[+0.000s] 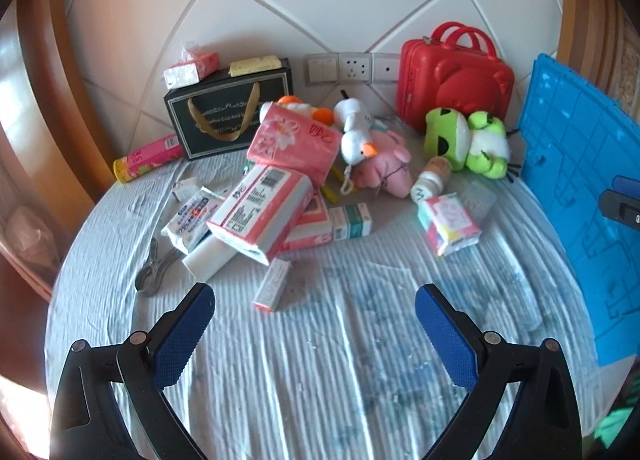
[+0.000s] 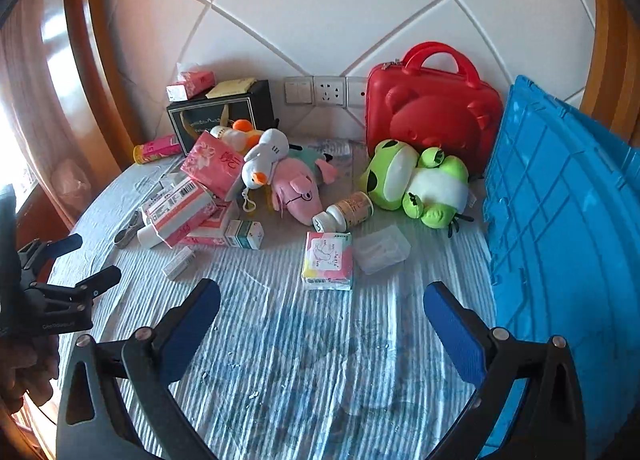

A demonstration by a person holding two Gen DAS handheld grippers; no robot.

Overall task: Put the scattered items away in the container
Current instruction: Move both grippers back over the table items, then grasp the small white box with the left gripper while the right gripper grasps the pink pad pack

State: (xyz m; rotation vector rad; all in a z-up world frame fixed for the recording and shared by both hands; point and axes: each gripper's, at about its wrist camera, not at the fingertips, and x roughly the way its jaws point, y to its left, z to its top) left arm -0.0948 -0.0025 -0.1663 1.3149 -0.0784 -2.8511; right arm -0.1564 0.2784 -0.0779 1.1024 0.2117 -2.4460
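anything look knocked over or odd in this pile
Yes. The pill bottle lies on its side by the green frog plush. Pink tissue packs are heaped crookedly on each other. Both the left gripper and right gripper are open and empty.

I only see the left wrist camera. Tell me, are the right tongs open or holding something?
Observer: The right tongs are open with nothing between them, above the striped cloth.
Operator: What lies nearest ahead of them?
Observer: A small tissue pack lying flat, with a clear plastic box just to its right.
Operator: Is anything hidden behind the pink pig?
Observer: Yes, a teal plush lies behind the pink pig, mostly covered by it and the white duck.
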